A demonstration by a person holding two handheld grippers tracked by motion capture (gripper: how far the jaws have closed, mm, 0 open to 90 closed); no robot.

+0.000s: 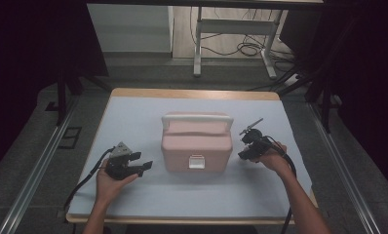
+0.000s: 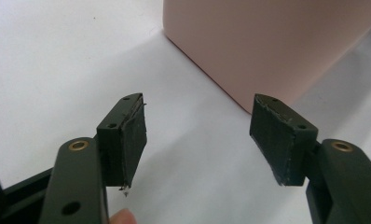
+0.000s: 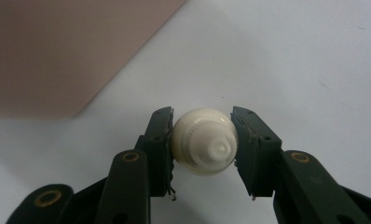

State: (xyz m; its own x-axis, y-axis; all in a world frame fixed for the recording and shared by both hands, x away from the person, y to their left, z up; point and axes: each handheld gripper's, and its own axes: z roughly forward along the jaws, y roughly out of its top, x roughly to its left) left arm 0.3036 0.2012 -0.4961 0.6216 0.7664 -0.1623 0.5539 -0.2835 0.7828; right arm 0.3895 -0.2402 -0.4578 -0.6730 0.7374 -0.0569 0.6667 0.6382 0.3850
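Pink box (image 1: 197,144) sits mid-table (image 1: 133,195), both grippers flanking it. Left gripper (image 2: 197,135) jaws stand apart, empty, beside its wall. Right gripper (image 3: 202,144) is clamped on a cream bottle (image 3: 203,141): probably light, stiff, slippery; gripping its round body seems best.

There is one pink box (image 1: 197,142) on the table (image 1: 133,105), and everything else is counted from it. The box bears one pale handle (image 1: 198,118) across its top and one white latch (image 1: 196,161) on its front face. Two grippers flank the box: the left gripper (image 1: 144,161) to its left and the right gripper (image 1: 244,147) to its right. One round white piece (image 3: 203,141) sits between the right gripper's jaws, beside the box's lower corner. Two hands come in below the box.
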